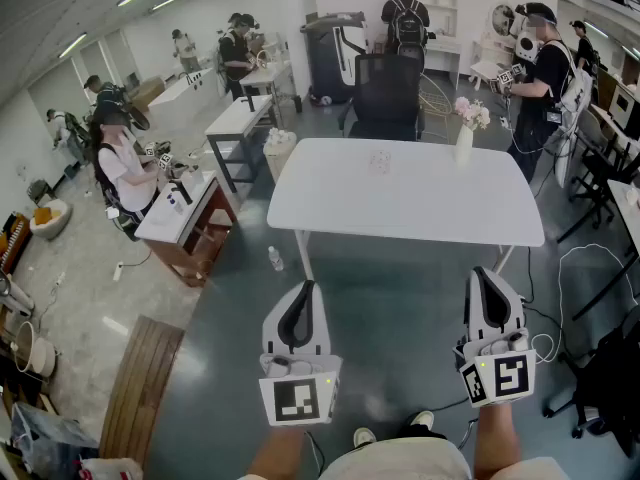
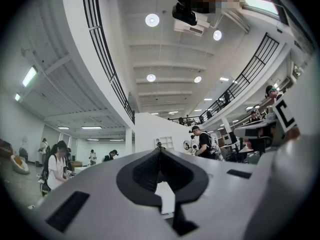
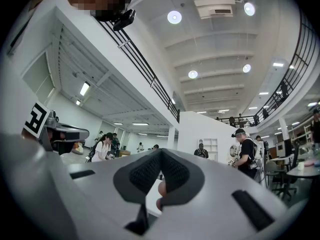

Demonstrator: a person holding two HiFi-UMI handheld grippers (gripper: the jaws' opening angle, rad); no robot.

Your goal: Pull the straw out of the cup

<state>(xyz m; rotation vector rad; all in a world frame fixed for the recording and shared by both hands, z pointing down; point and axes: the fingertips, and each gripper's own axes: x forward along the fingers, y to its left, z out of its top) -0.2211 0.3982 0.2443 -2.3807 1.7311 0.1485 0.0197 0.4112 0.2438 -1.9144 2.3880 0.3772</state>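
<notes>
A small clear cup (image 1: 379, 161) stands on the white table (image 1: 330, 203), towards its far side; it is too small and faint to make out the straw. My left gripper (image 1: 303, 293) and right gripper (image 1: 483, 278) are held side by side over the floor, well short of the table's near edge, pointing towards it. Both are shut with nothing between the jaws. In the left gripper view the left gripper (image 2: 160, 156) shows its dark pads pressed together, and in the right gripper view the right gripper (image 3: 161, 159) does as well. Neither of these views shows the cup.
A white vase of pink flowers (image 1: 464, 140) stands at the table's far right corner. A black office chair (image 1: 387, 96) sits behind the table. A bottle (image 1: 275, 259) lies on the floor by the left table leg. Cables (image 1: 590, 268) trail at right. People work at other tables.
</notes>
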